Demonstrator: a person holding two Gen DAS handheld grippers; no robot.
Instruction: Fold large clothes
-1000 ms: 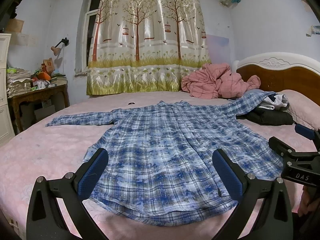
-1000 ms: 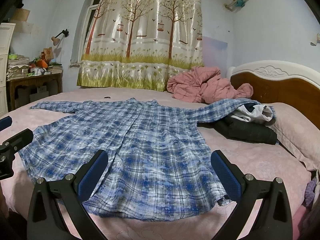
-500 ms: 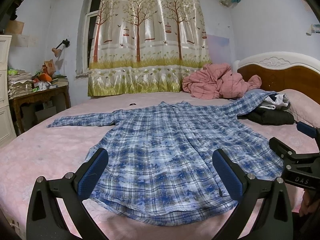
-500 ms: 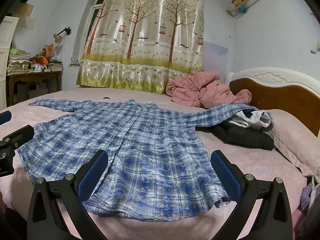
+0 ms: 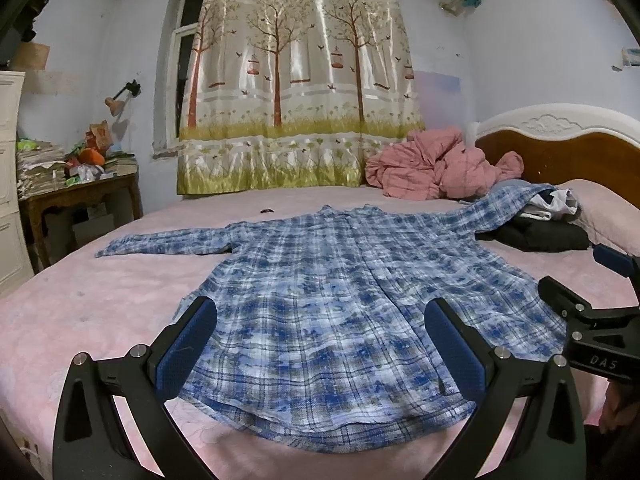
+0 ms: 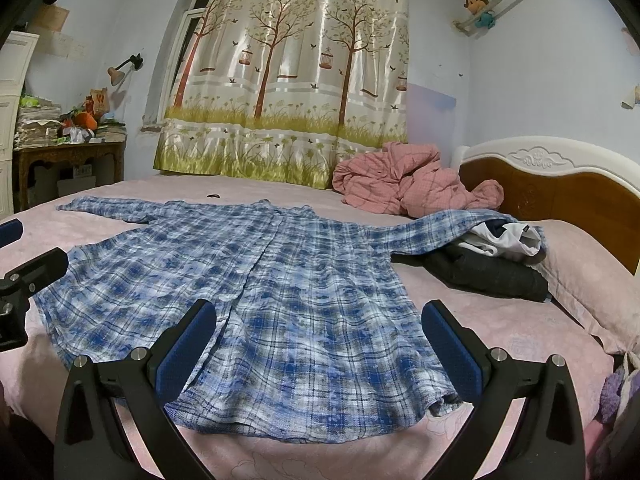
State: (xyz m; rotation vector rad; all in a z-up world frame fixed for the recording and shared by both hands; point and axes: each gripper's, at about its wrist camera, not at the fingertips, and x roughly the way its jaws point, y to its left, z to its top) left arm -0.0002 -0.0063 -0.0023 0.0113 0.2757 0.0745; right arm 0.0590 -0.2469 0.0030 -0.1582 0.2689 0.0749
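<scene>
Sensibly, with the blue plaid shirt (image 5: 344, 312) spread flat on the pink bed (image 5: 100, 304) and both the left gripper (image 5: 320, 344) and right gripper (image 6: 320, 340) spread empty above its hem, each should pinch a hem corner squarely.

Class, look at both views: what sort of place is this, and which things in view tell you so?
Most likely a home bedroom. A bed with a carved headboard fills the room, a tree-print curtain covers the window, and a plaid shirt lies spread on the bed.
</scene>
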